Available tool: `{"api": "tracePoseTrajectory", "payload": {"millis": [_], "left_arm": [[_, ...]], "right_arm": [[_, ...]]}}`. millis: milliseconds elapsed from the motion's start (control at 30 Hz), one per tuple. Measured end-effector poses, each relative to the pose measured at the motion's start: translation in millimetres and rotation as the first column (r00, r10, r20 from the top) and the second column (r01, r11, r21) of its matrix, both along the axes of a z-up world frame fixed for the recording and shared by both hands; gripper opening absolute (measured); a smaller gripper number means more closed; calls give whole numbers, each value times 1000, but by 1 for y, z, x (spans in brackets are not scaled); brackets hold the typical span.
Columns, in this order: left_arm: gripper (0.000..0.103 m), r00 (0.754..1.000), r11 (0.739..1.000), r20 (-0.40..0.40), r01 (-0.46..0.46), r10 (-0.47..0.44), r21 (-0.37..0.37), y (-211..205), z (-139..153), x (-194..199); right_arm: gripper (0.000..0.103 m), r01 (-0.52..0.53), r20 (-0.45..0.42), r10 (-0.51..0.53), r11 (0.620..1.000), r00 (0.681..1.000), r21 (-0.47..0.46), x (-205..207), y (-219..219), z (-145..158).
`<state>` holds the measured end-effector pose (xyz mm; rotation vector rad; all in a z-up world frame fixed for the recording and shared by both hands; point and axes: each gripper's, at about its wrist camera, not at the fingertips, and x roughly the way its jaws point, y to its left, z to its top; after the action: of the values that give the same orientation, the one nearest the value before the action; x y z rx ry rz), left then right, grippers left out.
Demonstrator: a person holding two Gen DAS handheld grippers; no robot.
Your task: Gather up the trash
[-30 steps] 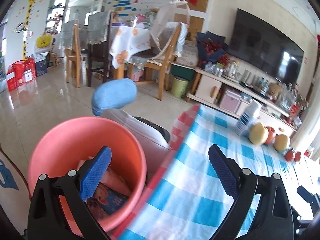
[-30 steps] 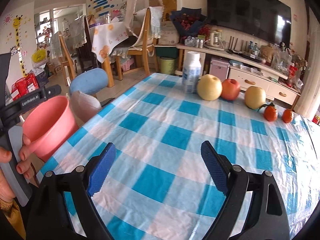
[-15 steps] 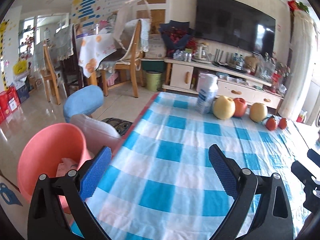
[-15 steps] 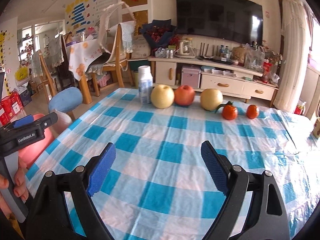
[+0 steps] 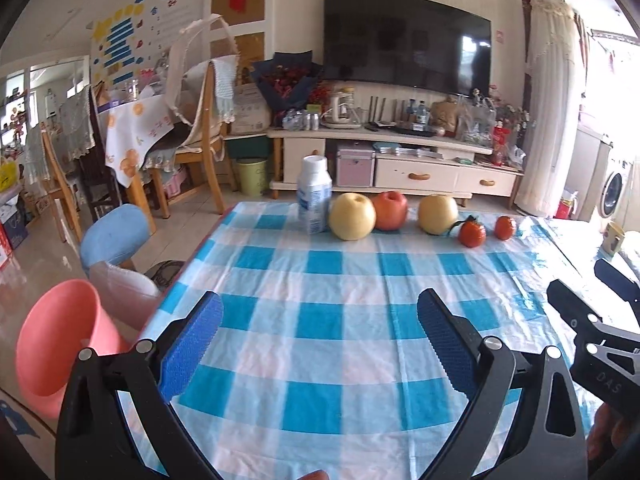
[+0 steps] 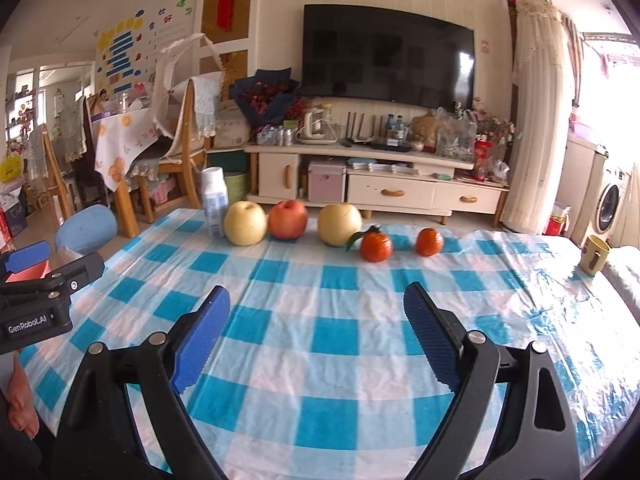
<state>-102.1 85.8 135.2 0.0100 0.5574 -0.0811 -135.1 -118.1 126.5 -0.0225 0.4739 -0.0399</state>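
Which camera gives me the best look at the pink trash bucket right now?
The left wrist view. There the pink bucket shows beside the table's left edge with its rim and side visible, though the inside is hidden. In the right wrist view only a pink sliver peeks out behind the left hand-held gripper.

A blue-and-white checked cloth (image 6: pixel 340 336) covers the tabletop, carrying a white bottle (image 6: pixel 214 202), yellow pears (image 6: pixel 245 224), a red apple (image 6: pixel 288 219) and orange tangerines (image 6: pixel 376 246), beside a pink bin (image 5: pixel 60 340).
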Motion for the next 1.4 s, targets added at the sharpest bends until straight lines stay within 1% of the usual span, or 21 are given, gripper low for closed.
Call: {"api": "tracePoseTrajectory", "payload": {"millis": [33, 267, 500, 600, 933, 1200, 1400], "left_arm": [[97, 1000, 1000, 4, 11, -11, -11, -6, 3, -1], [97, 999, 998, 19, 44, -44, -37, -37, 15, -1], [97, 998, 998, 34, 59, -58, -21, -60, 21, -1], [97, 998, 998, 30, 64, -63, -26, -68, 23, 1], [97, 996, 997, 47, 74, -75, 18, -89, 26, -1], [97, 996, 997, 45, 71, -72, 24, -92, 26, 0], [97, 997, 997, 42, 69, -70, 34, -95, 24, 1]], "right_arm": [[92, 12, 8, -12, 1000, 1000, 0, -2, -5, 1], [92, 79, 40, -79, 997, 996, 5, -8, -36, 5], [96, 133, 66, -132, 991, 989, -12, -13, -57, 7], [96, 142, 74, -141, 990, 987, -5, -15, -63, 8], [96, 163, 99, -163, 987, 982, 8, -21, -75, 12], [96, 159, 109, -156, 987, 982, -13, -22, -75, 11], [96, 153, 96, -151, 988, 984, -18, -19, -74, 8]]}}
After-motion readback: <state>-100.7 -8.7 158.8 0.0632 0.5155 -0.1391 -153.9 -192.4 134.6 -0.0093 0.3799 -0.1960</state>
